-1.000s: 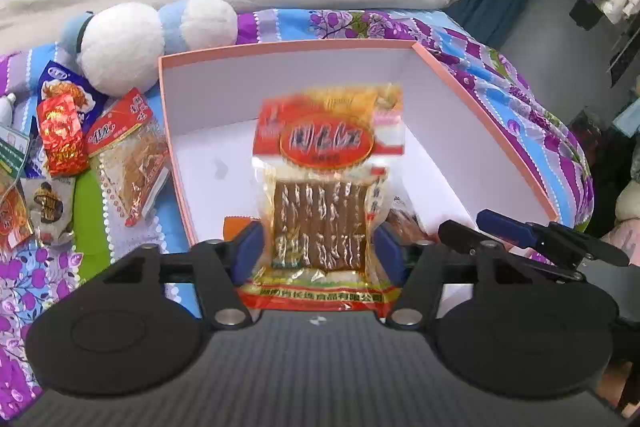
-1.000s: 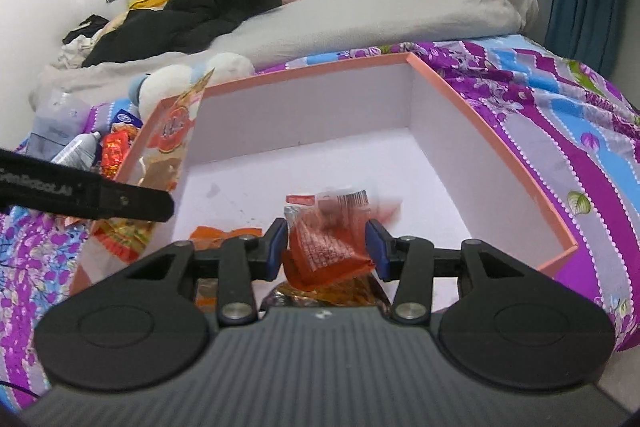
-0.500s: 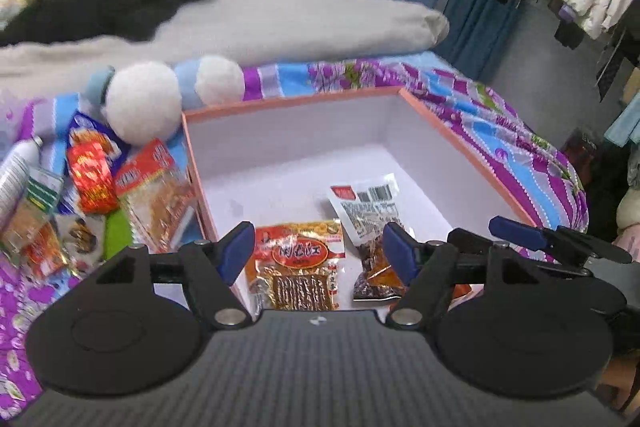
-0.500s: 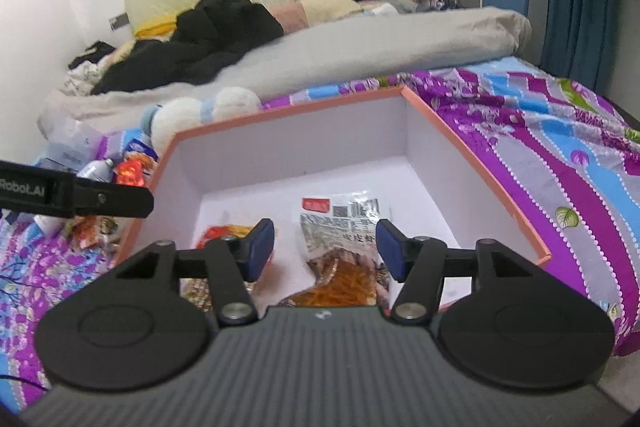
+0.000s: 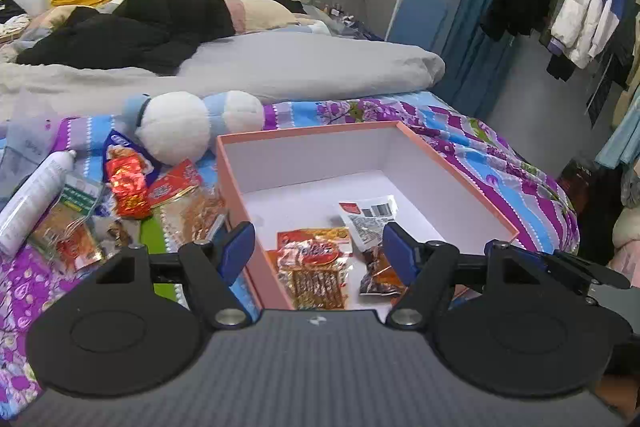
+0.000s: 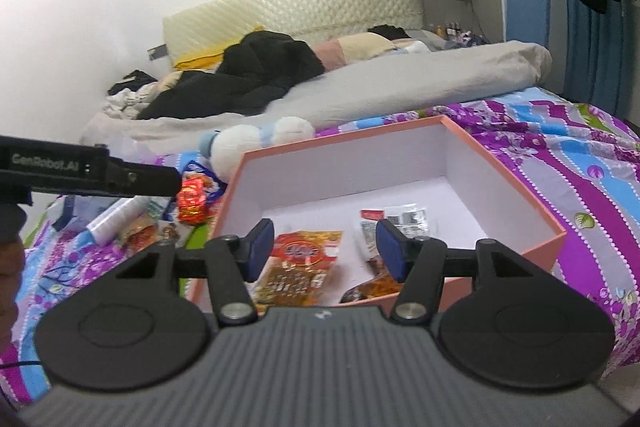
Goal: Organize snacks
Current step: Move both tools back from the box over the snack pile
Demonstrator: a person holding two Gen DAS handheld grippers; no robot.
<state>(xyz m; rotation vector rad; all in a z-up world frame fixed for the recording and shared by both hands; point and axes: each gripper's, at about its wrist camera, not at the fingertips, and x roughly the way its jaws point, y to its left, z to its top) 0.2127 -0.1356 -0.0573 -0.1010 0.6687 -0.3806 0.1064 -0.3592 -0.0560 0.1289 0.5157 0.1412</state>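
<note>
Now both packets lie flat in the pink-rimmed white cardboard box (image 5: 460,183): red-orange skewer snack packet (image 5: 316,263) no longer in left gripper (image 5: 318,253), clear barcode-label packet (image 6: 384,227) released by right gripper (image 6: 326,247), whose jaws have just been opening. Both grippers empty, pulled back.

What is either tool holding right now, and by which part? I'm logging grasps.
Nothing. The left tool and right tool both stand open and empty; the two snack packets lie loose in the box.
</note>
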